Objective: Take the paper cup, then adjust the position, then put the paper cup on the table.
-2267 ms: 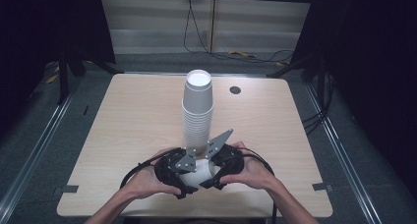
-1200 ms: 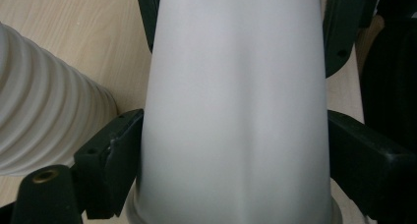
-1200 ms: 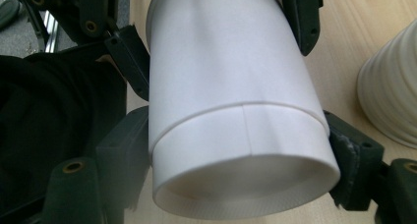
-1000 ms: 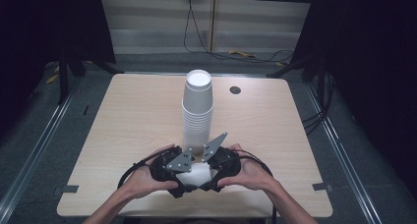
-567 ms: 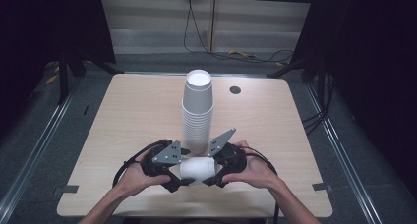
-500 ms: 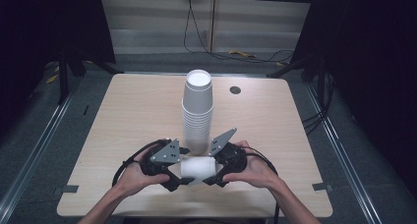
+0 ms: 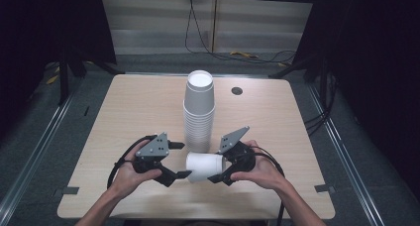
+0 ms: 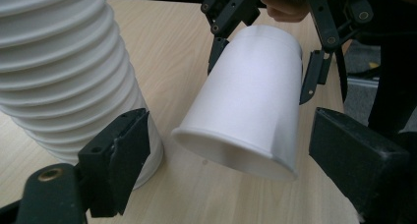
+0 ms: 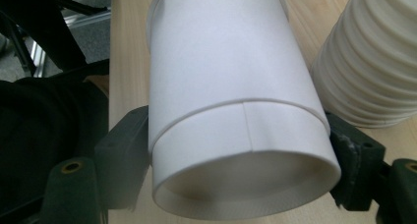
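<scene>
A paper cup (image 7: 204,165) lies sideways between both grippers, just before the cup stack (image 7: 198,112) on the table (image 7: 124,107).

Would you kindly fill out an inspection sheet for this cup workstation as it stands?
Surface: wooden table, bare around the cups.
Job's things: cup stack, upside down; single cup on its side.
Clutter: dark round spot on the tabletop.
Grippers: right gripper shut on the single cup's base end; left gripper open, jaws astride its rim, not touching.
Cables: black gripper cable; more cables on the floor.
Surroundings: dark curtains, grey floor.
</scene>
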Demonstrator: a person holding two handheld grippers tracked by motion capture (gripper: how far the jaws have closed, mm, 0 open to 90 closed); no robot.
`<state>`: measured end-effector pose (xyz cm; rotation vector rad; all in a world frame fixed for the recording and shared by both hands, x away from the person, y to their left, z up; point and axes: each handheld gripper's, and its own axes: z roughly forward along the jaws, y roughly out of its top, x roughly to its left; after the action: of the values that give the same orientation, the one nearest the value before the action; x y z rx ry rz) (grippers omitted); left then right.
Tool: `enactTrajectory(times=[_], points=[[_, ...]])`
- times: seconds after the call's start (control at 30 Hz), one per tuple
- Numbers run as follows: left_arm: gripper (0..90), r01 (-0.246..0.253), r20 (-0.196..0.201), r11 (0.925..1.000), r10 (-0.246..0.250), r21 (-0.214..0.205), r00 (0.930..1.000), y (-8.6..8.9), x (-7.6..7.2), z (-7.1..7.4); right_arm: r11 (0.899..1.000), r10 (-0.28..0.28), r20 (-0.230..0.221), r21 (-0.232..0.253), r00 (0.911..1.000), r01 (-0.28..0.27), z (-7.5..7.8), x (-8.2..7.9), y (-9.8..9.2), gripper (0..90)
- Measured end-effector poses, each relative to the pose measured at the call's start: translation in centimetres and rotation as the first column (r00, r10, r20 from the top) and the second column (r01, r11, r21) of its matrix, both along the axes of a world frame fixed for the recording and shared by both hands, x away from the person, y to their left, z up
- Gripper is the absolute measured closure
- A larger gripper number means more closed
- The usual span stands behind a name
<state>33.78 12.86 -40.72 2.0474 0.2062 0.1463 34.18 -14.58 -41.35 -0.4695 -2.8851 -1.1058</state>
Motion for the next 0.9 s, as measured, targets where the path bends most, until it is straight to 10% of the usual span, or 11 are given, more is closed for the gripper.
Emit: enactTrajectory(times=[0.9], points=[[15.4,-0.064,-0.091,0.9903,0.053,-0.123,0.9944,1.5,0.2,-1.3,0.971,-0.066,-0.018,0.231,0.9977,0.068,-1.1,0.3,-2.4,22.7]])
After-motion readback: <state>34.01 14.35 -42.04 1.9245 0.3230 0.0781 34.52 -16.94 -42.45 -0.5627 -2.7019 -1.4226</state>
